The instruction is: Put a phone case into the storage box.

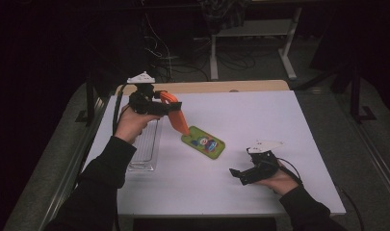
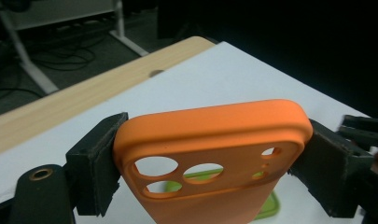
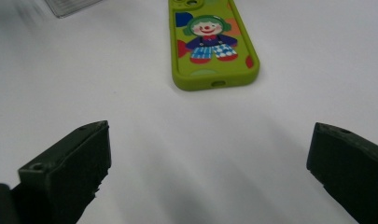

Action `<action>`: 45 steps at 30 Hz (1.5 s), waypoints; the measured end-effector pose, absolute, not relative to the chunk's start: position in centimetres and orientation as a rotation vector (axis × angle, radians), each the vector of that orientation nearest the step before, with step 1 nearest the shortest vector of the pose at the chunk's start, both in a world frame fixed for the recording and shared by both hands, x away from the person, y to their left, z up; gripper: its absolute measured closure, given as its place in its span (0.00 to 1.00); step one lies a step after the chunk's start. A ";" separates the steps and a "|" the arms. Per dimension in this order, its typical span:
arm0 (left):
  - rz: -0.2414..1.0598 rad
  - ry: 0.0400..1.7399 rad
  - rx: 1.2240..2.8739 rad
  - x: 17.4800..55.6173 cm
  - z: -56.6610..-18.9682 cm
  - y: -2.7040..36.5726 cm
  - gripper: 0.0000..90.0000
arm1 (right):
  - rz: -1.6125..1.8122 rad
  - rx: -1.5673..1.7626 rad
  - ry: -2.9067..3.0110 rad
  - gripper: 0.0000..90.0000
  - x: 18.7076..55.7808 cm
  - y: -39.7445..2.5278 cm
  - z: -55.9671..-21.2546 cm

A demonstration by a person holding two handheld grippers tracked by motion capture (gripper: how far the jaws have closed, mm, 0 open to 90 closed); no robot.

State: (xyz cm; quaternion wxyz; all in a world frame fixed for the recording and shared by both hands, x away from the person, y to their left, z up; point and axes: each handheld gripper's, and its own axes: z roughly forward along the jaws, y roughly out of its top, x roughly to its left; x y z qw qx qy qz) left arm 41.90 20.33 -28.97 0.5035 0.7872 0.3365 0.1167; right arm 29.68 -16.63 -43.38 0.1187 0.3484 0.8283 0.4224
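Observation:
An orange phone case [image 1: 177, 117] hangs tilted above the white table, its lower end near the green case. My left gripper [image 1: 169, 107] is shut on its upper end; in the left gripper view both pads press the sides of the orange phone case [image 2: 214, 158] by its camera holes. A green phone case [image 1: 203, 143] with a clown picture lies flat mid-table, and the green phone case [image 3: 208, 44] lies just ahead of my right gripper [image 3: 210, 168]. My right gripper [image 1: 237, 175] rests low at the right, open, with nothing between its jaws.
A clear plastic tray [image 1: 145, 147] lies along the table's left side under my left forearm. A wooden strip [image 1: 207, 86] borders the far edge. Beyond the table stand desk legs [image 1: 290, 48] and cables on a dark floor.

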 end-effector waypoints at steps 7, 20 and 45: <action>0.367 0.849 1.896 42.5 -27.4 22.7 0.18 | 1.223 1.002 2.430 0.00 28.9 -17.8 -43.8; 0.451 0.976 1.900 44.3 -27.0 26.6 0.18 | 1.226 1.000 2.418 0.00 28.4 -18.1 -44.0; 0.566 1.260 2.016 51.5 -33.1 26.5 0.17 | 1.247 0.989 2.420 0.00 28.4 -18.3 -43.9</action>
